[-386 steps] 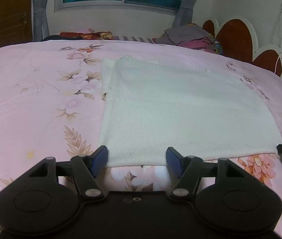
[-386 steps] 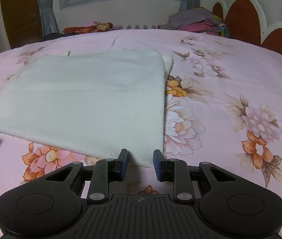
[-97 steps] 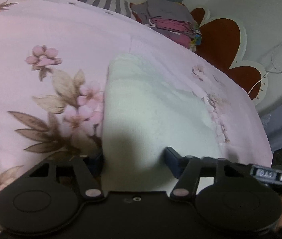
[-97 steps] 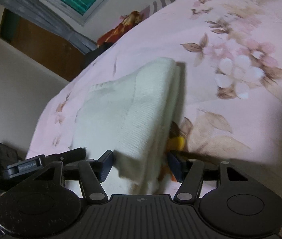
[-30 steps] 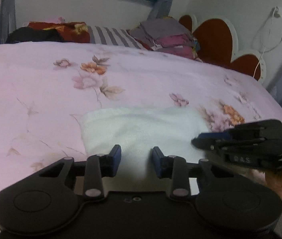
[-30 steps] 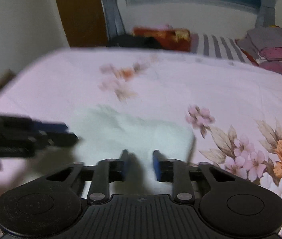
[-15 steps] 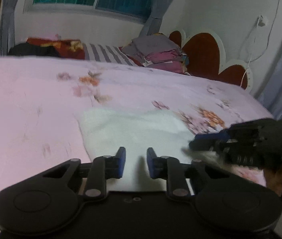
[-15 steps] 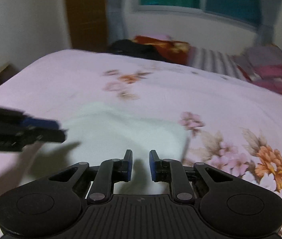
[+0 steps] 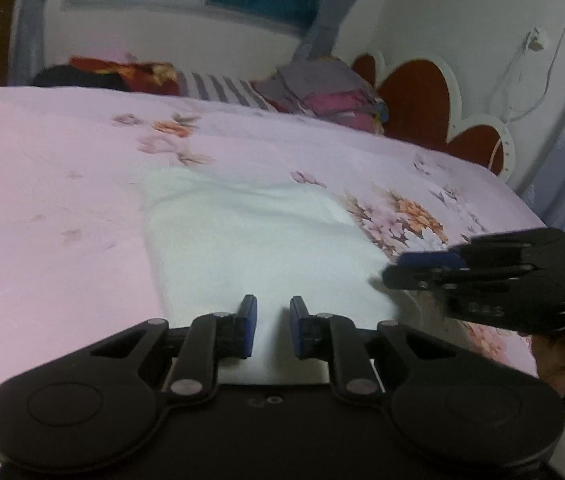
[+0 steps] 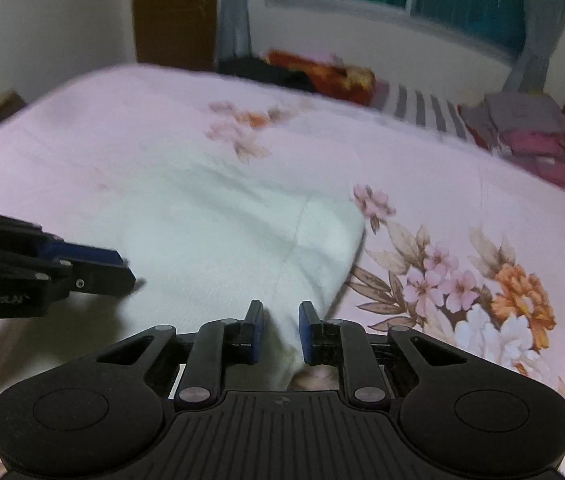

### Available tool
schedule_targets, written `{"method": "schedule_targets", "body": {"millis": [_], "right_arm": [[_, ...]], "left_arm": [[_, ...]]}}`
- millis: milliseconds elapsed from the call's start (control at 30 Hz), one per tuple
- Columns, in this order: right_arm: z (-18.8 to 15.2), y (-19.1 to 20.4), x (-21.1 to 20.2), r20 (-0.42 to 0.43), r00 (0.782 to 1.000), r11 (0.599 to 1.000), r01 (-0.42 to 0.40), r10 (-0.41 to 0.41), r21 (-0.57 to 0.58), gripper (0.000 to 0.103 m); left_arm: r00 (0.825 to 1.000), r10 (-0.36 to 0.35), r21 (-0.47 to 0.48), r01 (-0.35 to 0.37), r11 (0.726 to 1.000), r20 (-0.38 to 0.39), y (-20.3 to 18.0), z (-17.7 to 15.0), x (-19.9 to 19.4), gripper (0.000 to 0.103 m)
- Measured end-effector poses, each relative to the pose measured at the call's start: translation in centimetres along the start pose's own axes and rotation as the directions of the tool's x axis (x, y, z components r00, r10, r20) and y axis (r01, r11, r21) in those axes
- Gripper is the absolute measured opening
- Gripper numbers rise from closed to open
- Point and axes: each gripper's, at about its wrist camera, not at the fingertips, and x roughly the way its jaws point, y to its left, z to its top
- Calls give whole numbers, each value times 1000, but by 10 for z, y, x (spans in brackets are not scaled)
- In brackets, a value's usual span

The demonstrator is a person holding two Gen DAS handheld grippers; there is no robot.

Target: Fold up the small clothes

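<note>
A white knitted garment lies folded into a compact rectangle on the pink floral bedspread. My left gripper hovers over the garment's near edge, its jaws drawn to a narrow gap with nothing pinched between them. In the right wrist view the same garment shows its folded corner at the right. There my right gripper stands just over that near corner, narrowly open; the cloth lies flat beneath it. Each gripper also appears in the other's view: the right gripper, the left gripper.
A stack of folded clothes sits at the bed's far side beside a red heart-shaped headboard. A striped pillow and dark bedding lie under the window. A hand holds the right gripper. Pink bedspread spreads all around.
Both grippers have drawn back from the garment and risen slightly. The left jaws have narrowed from a wider gap. The garment has stayed flat and folded.
</note>
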Motion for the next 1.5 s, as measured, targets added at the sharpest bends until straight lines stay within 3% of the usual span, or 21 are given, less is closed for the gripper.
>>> {"method": "schedule_targets", "body": {"millis": [67,200,300,333,400,500,633,800,833,867,933,967,1000,1067,1200,1500], "right_arm": [[-11,6,-20,12,998,998,-56,56,5,18],[-39,27,-28,-26,990,990,-137,136,-47,18],[-54,24,-11,-62,998,999,24,-27,-45,18],[-56,19,-10,-52,998,999,44,-45,-17,18],[-58,9,-15,-47,998,998,32,-29,60,18],[-62,7,-47,-1,999,996,39,-39,78,18],[-80,6,-95,45,999,991,-3,-3,133,18],[-104,20,-159,102,995,982,-42,23,182,18],[-108,23,-170,112,993,981,-47,26,187,18],[-112,28,-183,115,993,980,-50,28,193,18],[-119,36,-196,107,994,980,-42,21,196,20],[-124,41,-205,107,994,979,-24,2,204,59],[-130,47,-215,117,993,976,4,-30,218,99],[-142,55,-229,161,984,976,37,-72,215,103],[-160,68,-246,155,986,975,29,-65,222,103],[-189,90,-292,178,977,956,59,-114,289,103]], "left_arm": [[1000,23,-33,-23,999,20,1,-16,-19,16],[998,58,-75,-60,995,-26,1,-44,-23,16],[994,108,-91,-110,990,-25,-4,-54,-23,16],[991,131,-95,-132,987,-15,-6,-56,-26,16],[983,183,-87,-182,979,0,-13,-60,-34,15],[978,209,-100,-207,973,14,-24,-72,-52,14],[978,207,-89,-203,975,41,-47,-83,-82,17],[974,214,-53,-211,976,77,-87,-97,-122,38],[973,218,-51,-214,975,77,-94,-100,-128,53],[969,233,-54,-229,972,82,-100,-103,-135,78],[939,317,-72,-309,948,137,-114,-111,-152,101],[923,353,-63,-347,936,152,-122,-116,-159,103],[921,362,-46,-360,932,146,-127,-119,-165,103],[922,364,-25,-364,931,134,-138,-129,-177,103],[915,383,-25,-383,923,131,-154,-147,-201,103],[918,353,-28,-354,935,182,-182,-168,-247,103]]}}
